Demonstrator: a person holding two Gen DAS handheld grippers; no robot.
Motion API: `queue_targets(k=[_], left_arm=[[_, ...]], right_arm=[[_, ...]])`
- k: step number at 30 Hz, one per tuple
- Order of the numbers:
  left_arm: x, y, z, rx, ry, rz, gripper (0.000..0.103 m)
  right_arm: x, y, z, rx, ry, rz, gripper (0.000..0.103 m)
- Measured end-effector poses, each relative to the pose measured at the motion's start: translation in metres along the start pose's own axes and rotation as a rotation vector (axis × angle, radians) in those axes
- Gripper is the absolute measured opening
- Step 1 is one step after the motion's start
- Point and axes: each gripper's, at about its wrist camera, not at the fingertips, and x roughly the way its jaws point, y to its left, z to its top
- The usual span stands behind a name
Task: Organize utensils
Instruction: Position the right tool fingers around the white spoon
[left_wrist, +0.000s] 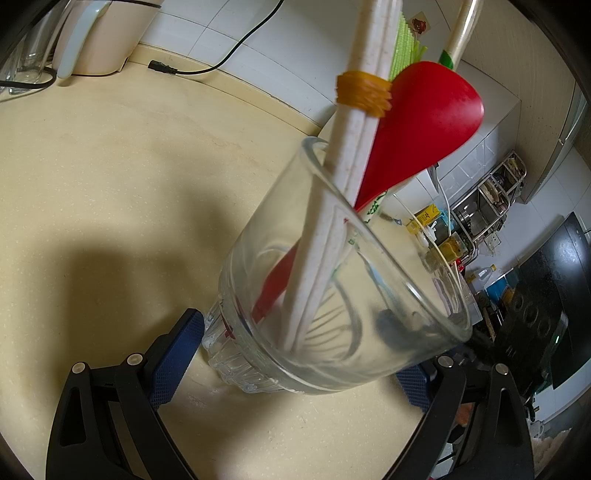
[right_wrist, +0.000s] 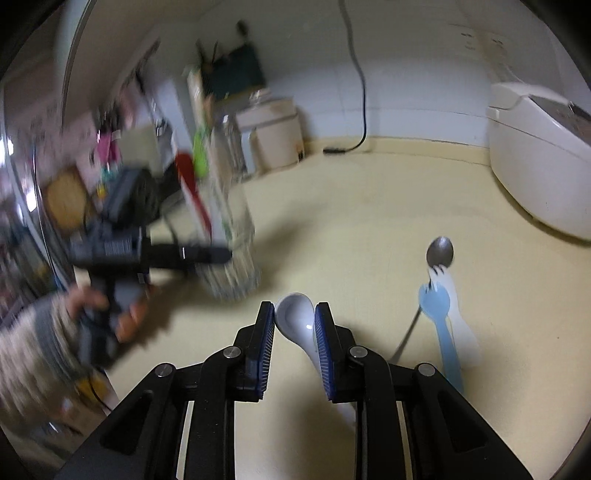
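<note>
The right gripper (right_wrist: 294, 314) has its fingers clenched on a white spoon (right_wrist: 295, 318) above the counter (right_wrist: 351, 221). The left gripper (left_wrist: 295, 354) grasps the glass (left_wrist: 332, 288) (red spoon (left_wrist: 424, 122) inside), which stands on the counter.

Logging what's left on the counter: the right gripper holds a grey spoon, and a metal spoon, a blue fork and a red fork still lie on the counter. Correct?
Not quite. The right wrist view shows the right gripper holding the grey spoon, with the metal spoon and blue fork on the counter, but the other fork is white.
</note>
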Motion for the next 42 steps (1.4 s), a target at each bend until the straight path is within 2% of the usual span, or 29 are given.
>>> queue_targets(k=[6,8,10,15,20,23,29,33,37,42], left_arm=[[0.0,0.0,0.0,0.0,0.0,0.0,0.096],[0.0,0.0,0.0,0.0,0.0,0.0,0.096],[0.0,0.0,0.0,0.0,0.0,0.0,0.096],[0.0,0.0,0.0,0.0,0.0,-0.001,0.096],[0.0,0.0,0.0,0.0,0.0,-0.001,0.096],[0.0,0.0,0.0,0.0,0.0,-0.001,0.096],[0.0,0.0,0.0,0.0,0.0,-0.001,0.096],[0.0,0.0,0.0,0.0,0.0,-0.001,0.096],[0.0,0.0,0.0,0.0,0.0,0.0,0.096],[0.0,0.0,0.0,0.0,0.0,0.0,0.096]], right_arm=[[-0.014,-0.008,0.027,0.101,-0.119,0.088,0.022],[-0.016,-0.007,0.036,0.104,-0.144,0.093,0.021],[-0.018,-0.004,0.043,0.098,-0.16,0.093,0.016],[-0.018,0.003,0.059,0.063,-0.174,0.072,0.016],[-0.006,0.01,0.061,0.006,-0.108,0.043,0.016],[0.007,0.017,0.053,-0.051,-0.057,-0.005,0.017],[0.054,0.029,0.035,-0.206,0.112,-0.061,0.022],[0.081,0.033,0.034,-0.312,0.183,-0.118,0.022],[0.1,0.019,0.053,-0.274,0.187,-0.152,0.022],[0.14,0.001,0.065,-0.227,0.275,-0.188,0.022]])
